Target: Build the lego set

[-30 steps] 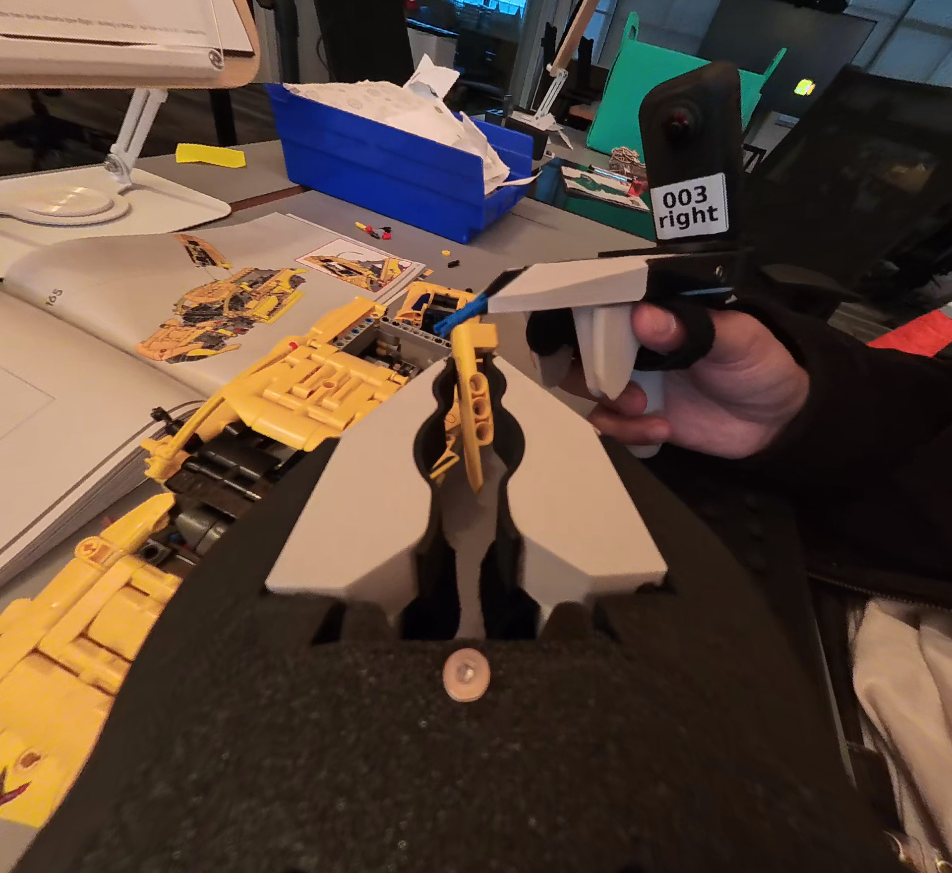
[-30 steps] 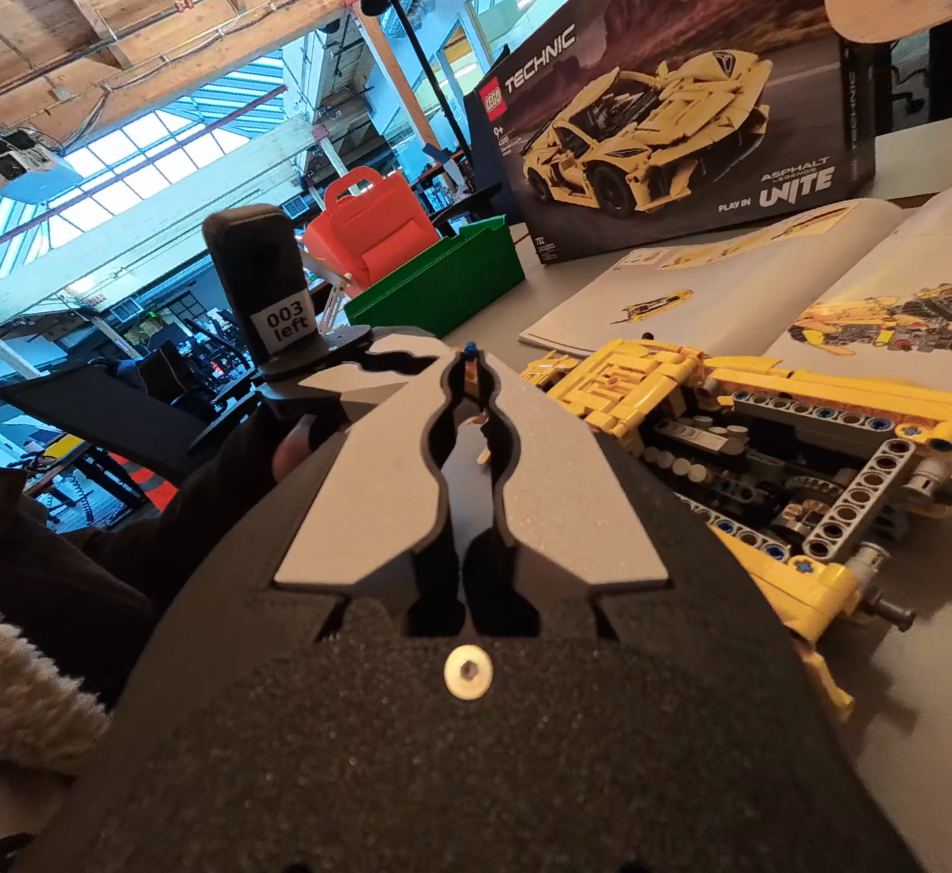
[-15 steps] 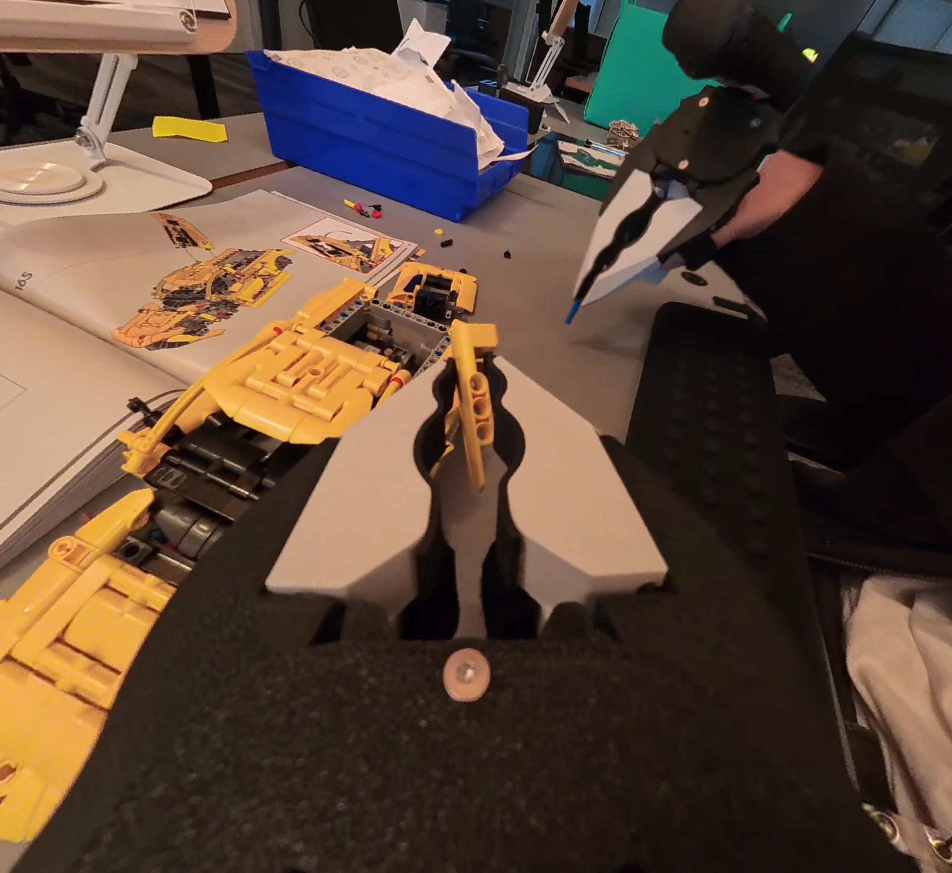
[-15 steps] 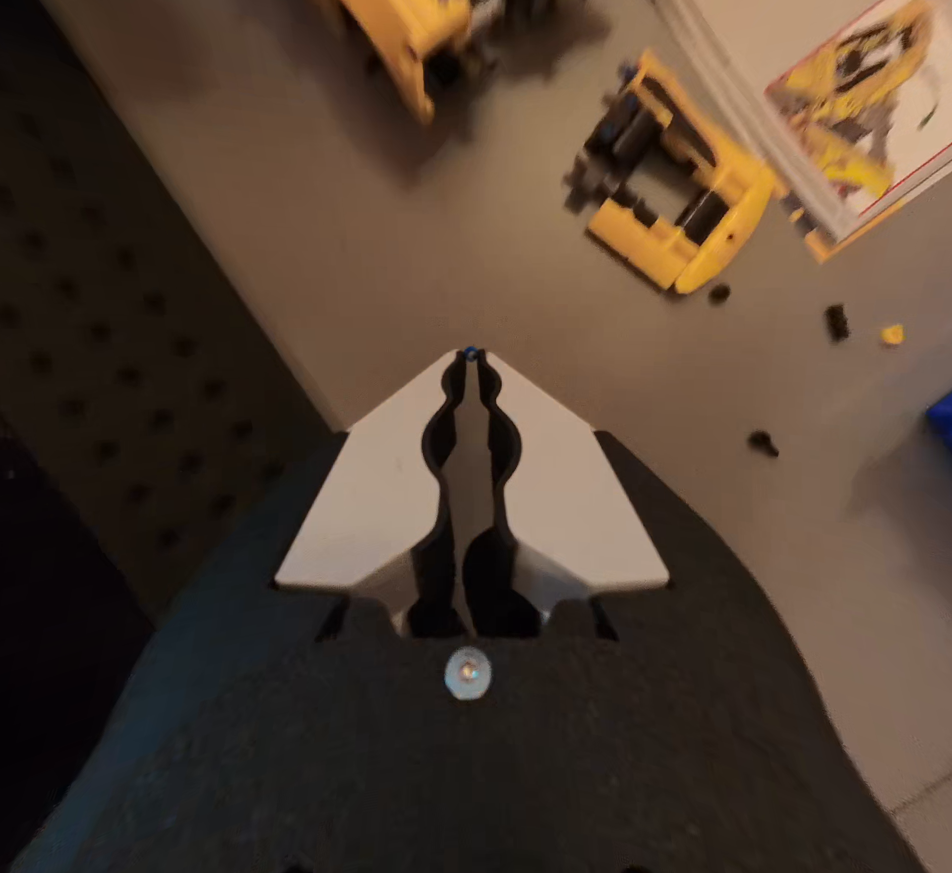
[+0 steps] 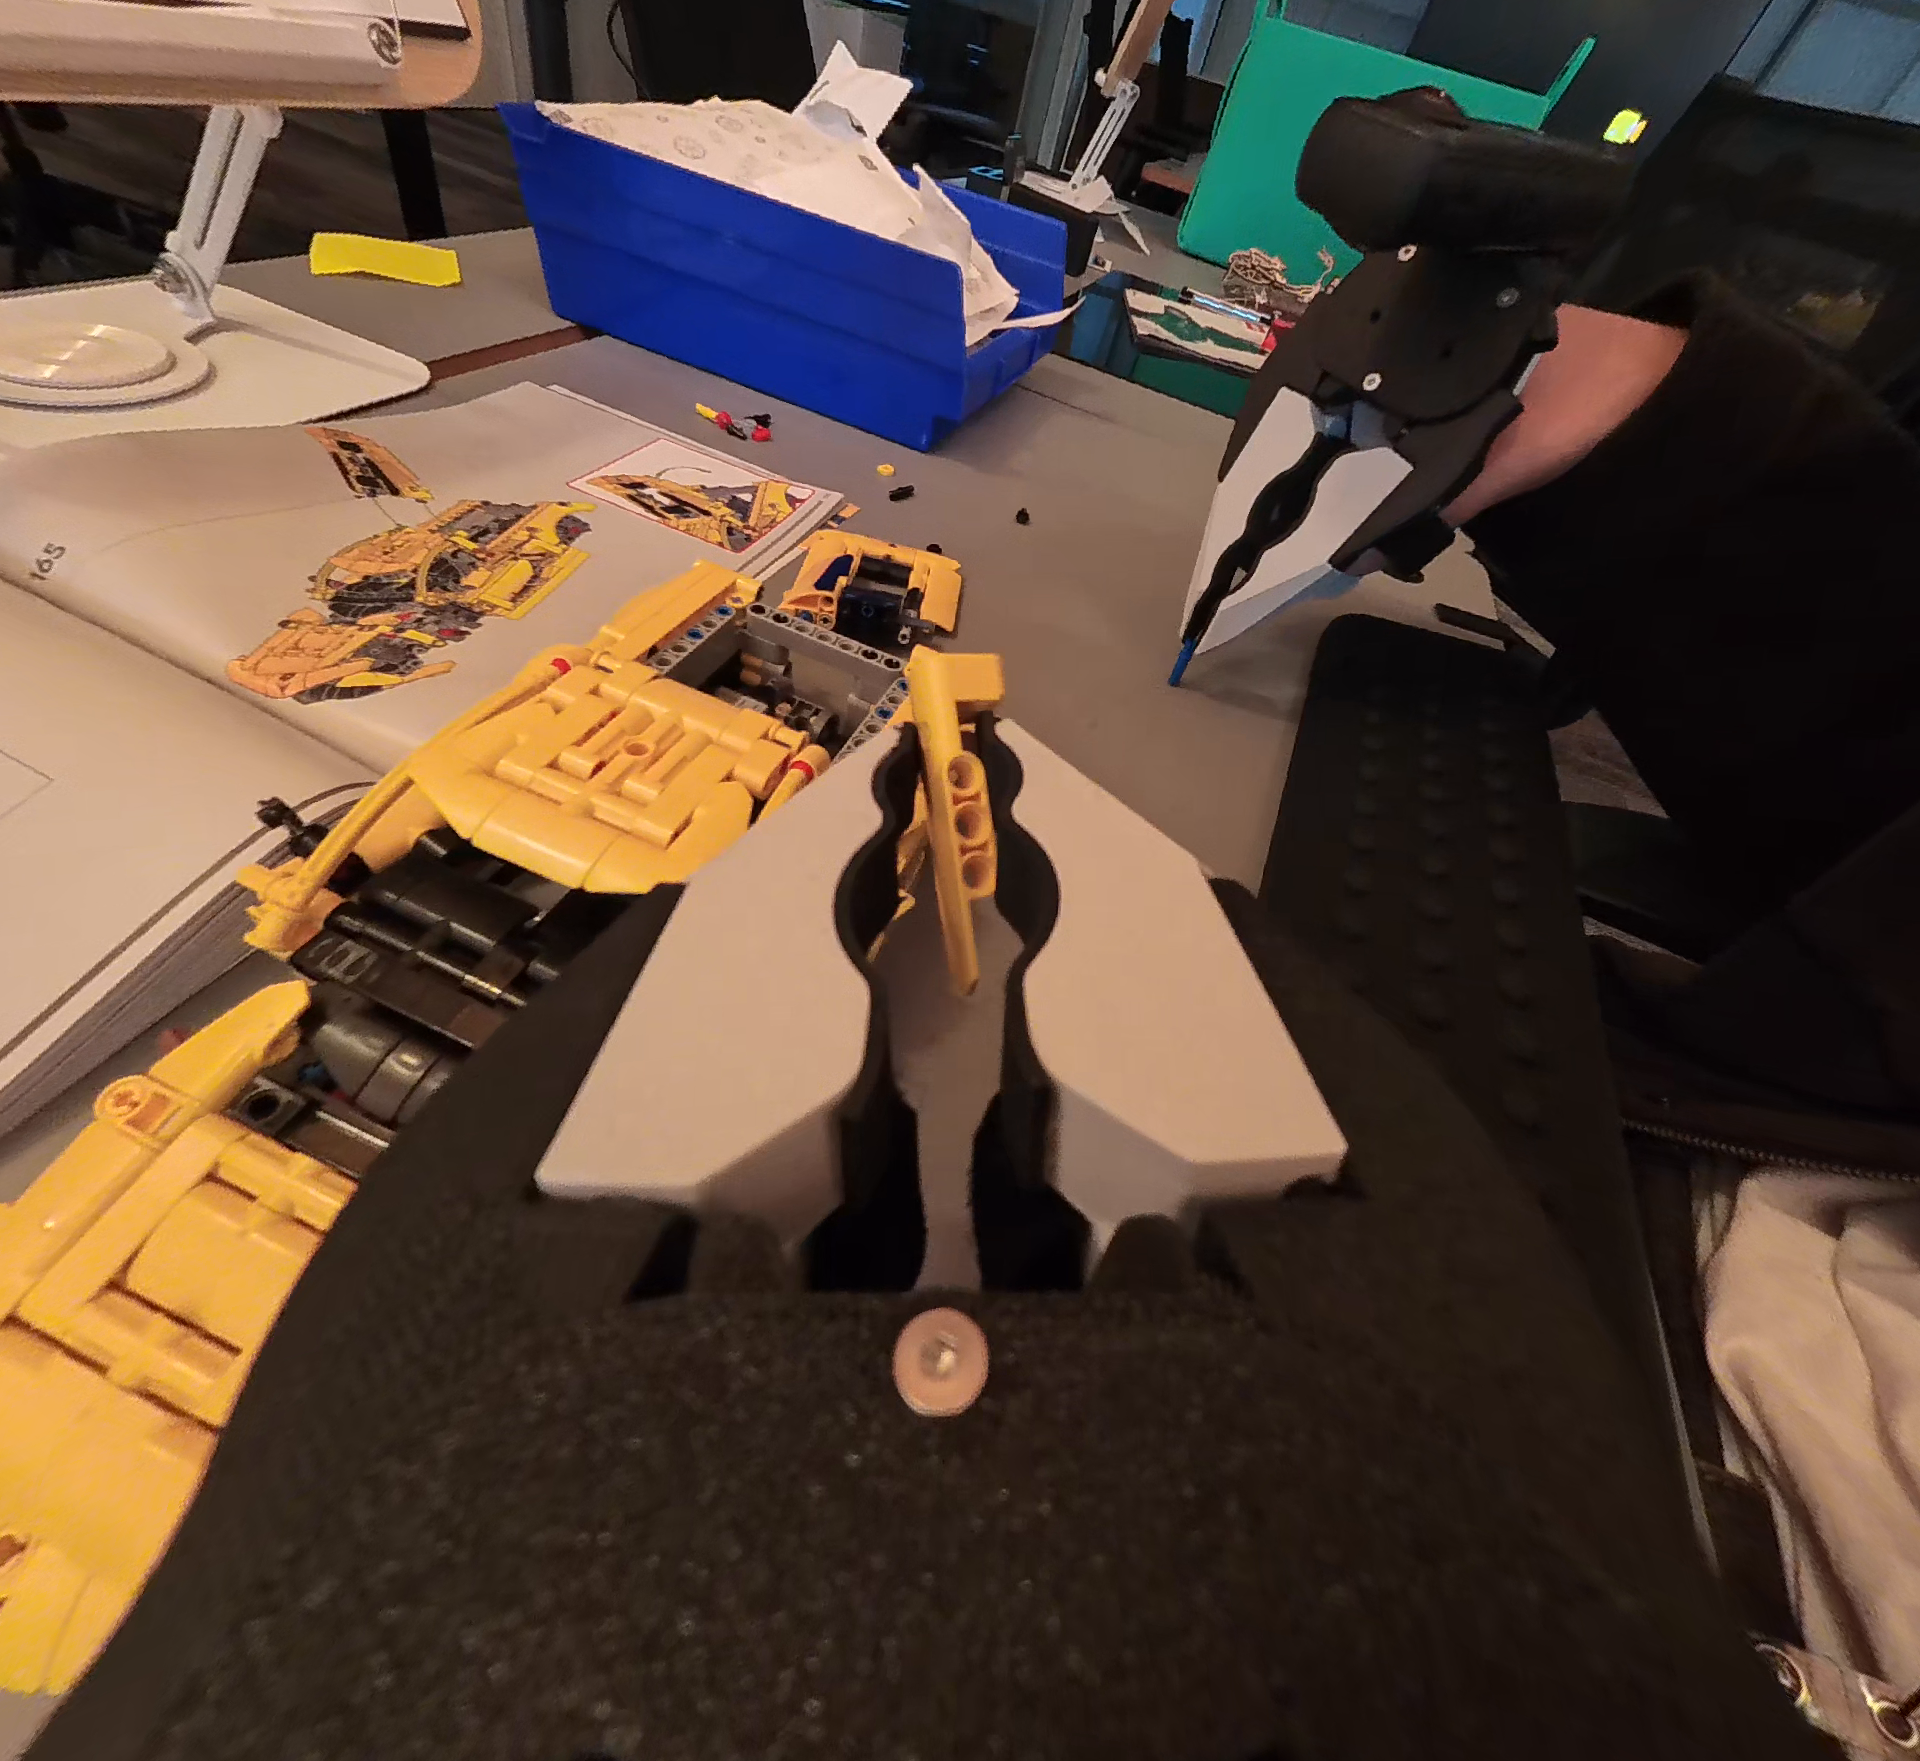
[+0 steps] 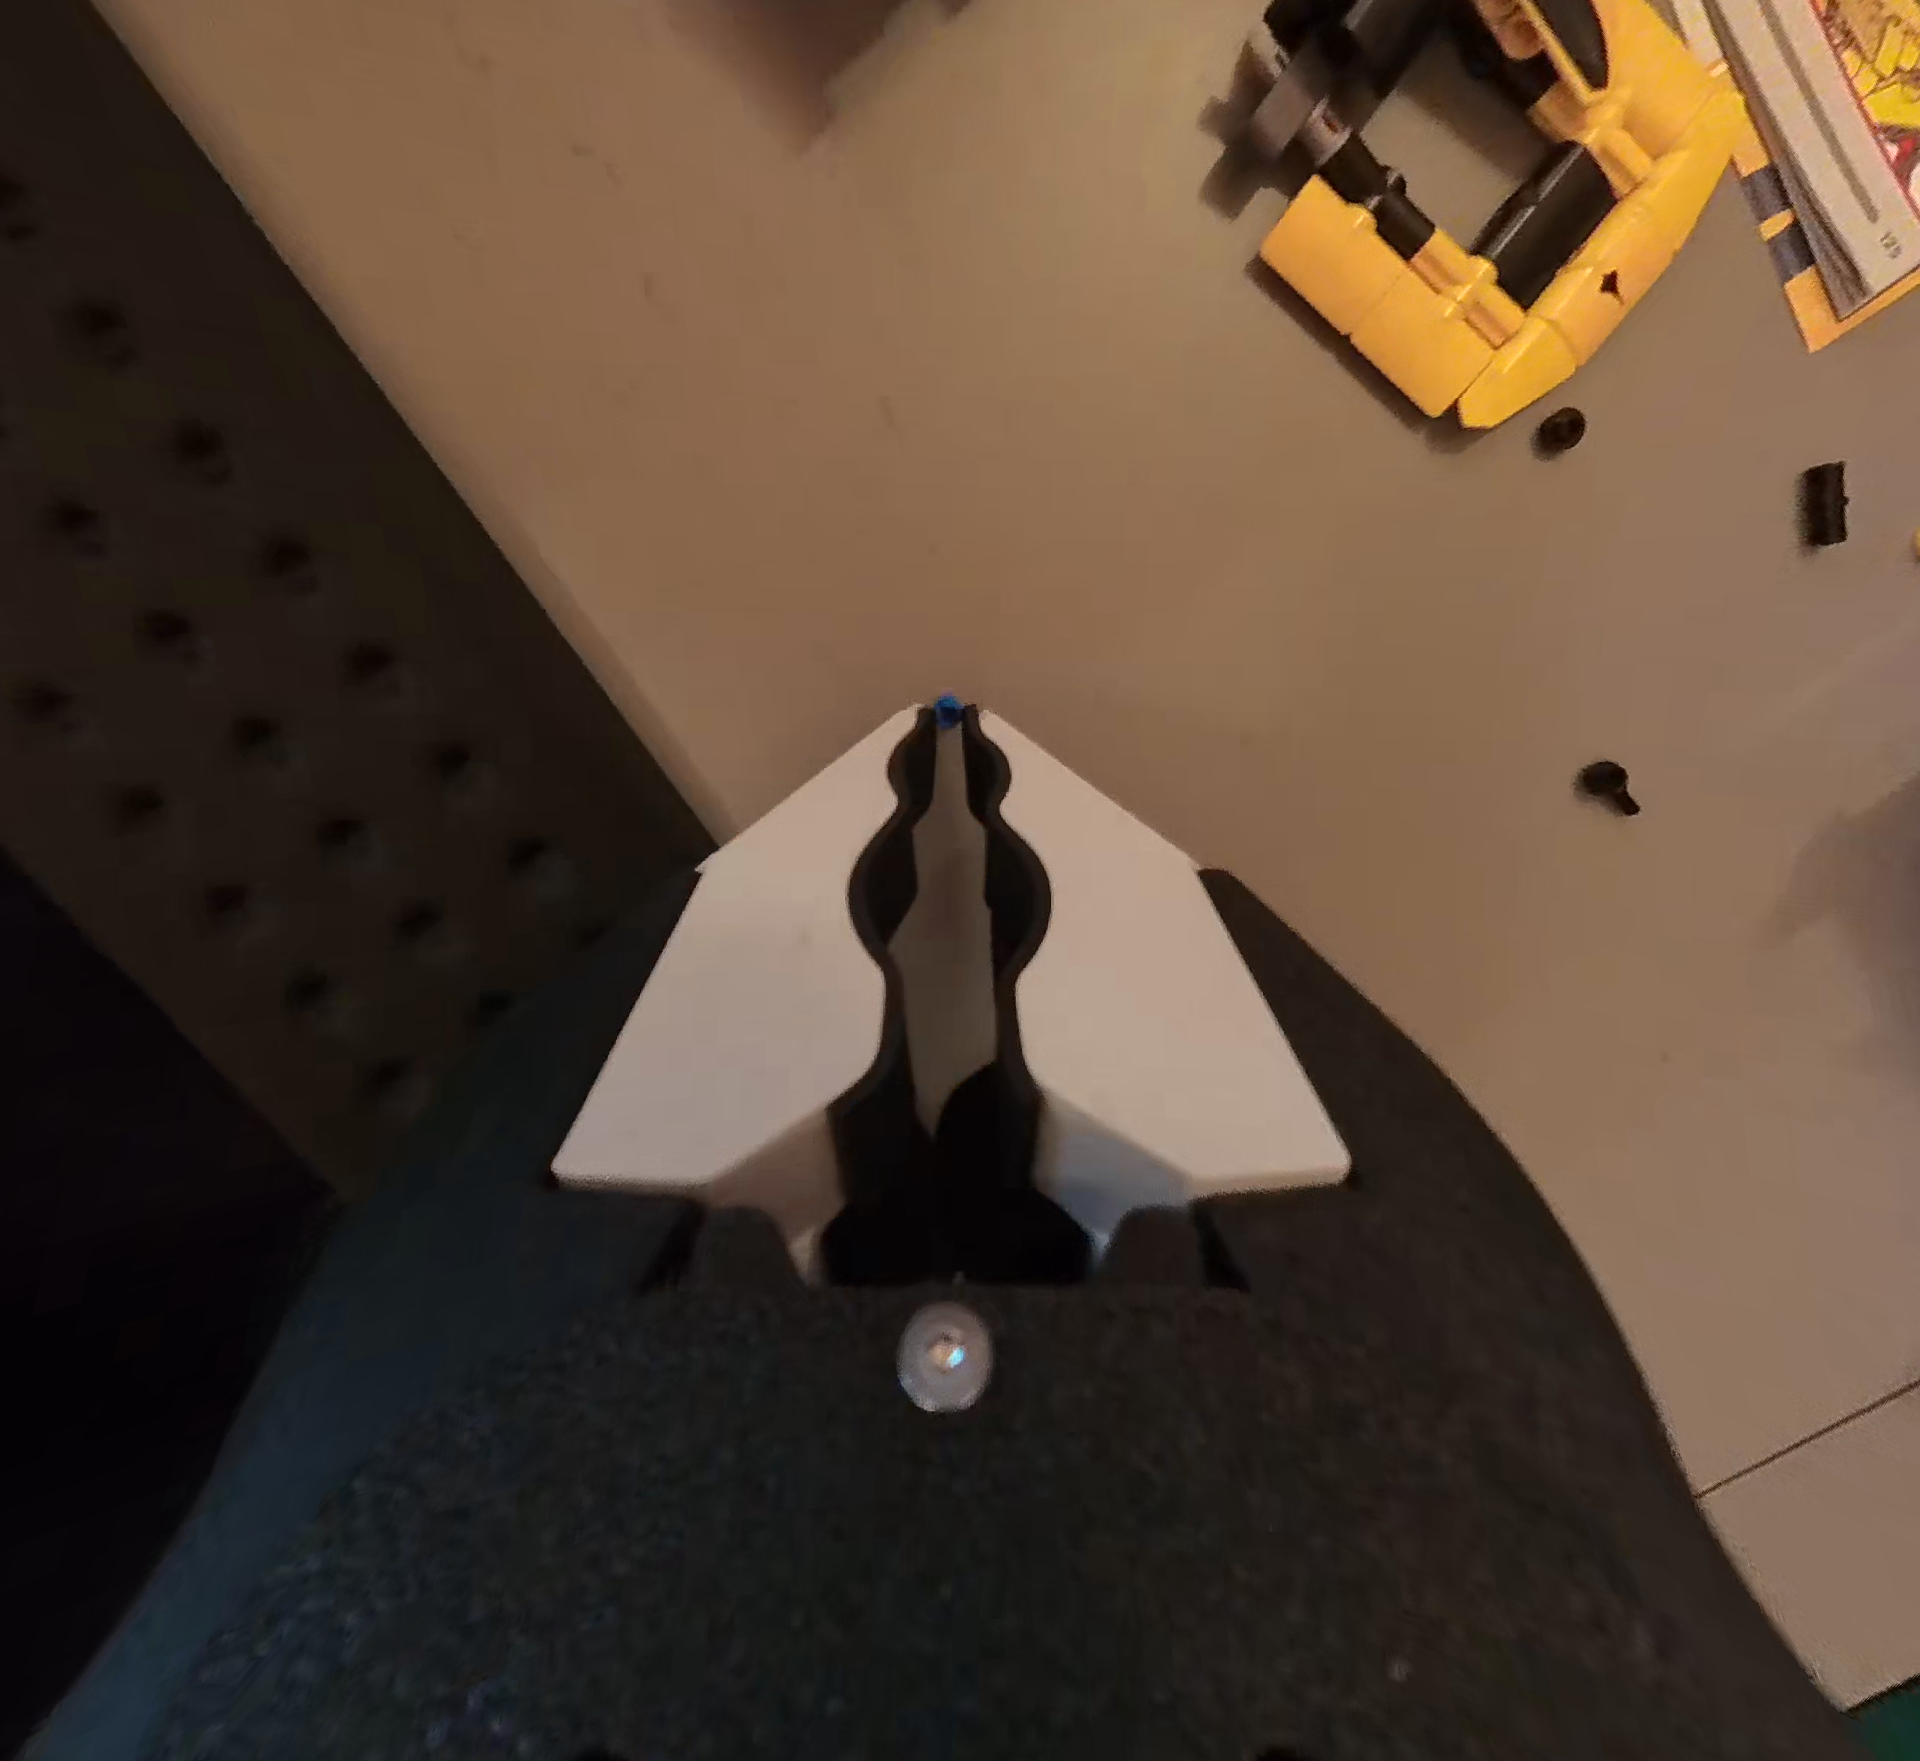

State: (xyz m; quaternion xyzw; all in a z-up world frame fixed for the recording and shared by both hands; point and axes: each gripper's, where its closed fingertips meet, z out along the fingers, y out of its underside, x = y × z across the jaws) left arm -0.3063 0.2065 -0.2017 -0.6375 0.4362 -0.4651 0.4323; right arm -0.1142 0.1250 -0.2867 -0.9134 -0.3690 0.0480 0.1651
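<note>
Mid-assembly step: left gripper (image 5: 951,755) jaws pinch a yellow beam piece (image 5: 961,812) upright, just right of the half-built yellow car (image 5: 582,776) on the tabletop (image 5: 1091,506). Right gripper (image 6: 943,719) jaws are pressed together on a small blue pin (image 6: 944,706), tip pointing down at bare tabletop well right of the car (apparently touching, hard to tell). Next move likely calls for lining the pin up with 1 hole in the beam and pushing straight in.

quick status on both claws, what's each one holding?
Left claw: closed on a yellow beam piece.
Right claw: closed on a small blue pin, tip pointed down at the table.
</note>
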